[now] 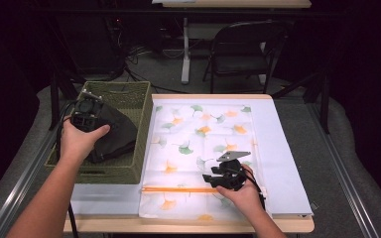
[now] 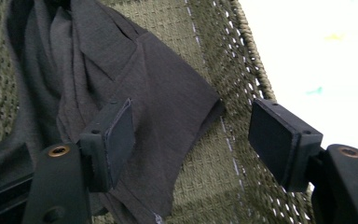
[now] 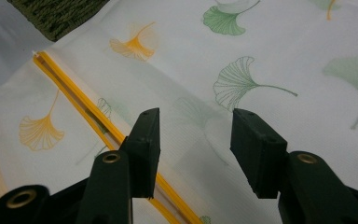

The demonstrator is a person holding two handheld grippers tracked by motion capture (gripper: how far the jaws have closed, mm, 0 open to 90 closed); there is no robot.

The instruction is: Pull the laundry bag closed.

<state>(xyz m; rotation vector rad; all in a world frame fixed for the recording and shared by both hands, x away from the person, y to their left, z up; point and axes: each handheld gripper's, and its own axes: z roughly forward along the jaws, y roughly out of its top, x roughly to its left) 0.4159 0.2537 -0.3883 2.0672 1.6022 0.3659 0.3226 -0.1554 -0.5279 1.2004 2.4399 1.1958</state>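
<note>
Dark garment (image 2: 135,93) lies in the woven basket (image 1: 129,99); the left claw (image 2: 191,140), gaping and empty, should straddle one fold before closing.

The person's forearms are showing bare, with no sleeves reaching them. The left tool (image 1: 86,115) is showing a black, boxy body trailing a black cable. Its jaws are ending in flat, dark square pads, with brass-coloured rivets sitting behind them. The right tool (image 1: 223,177) is wearing a grey three-cornered plate on top.
</note>
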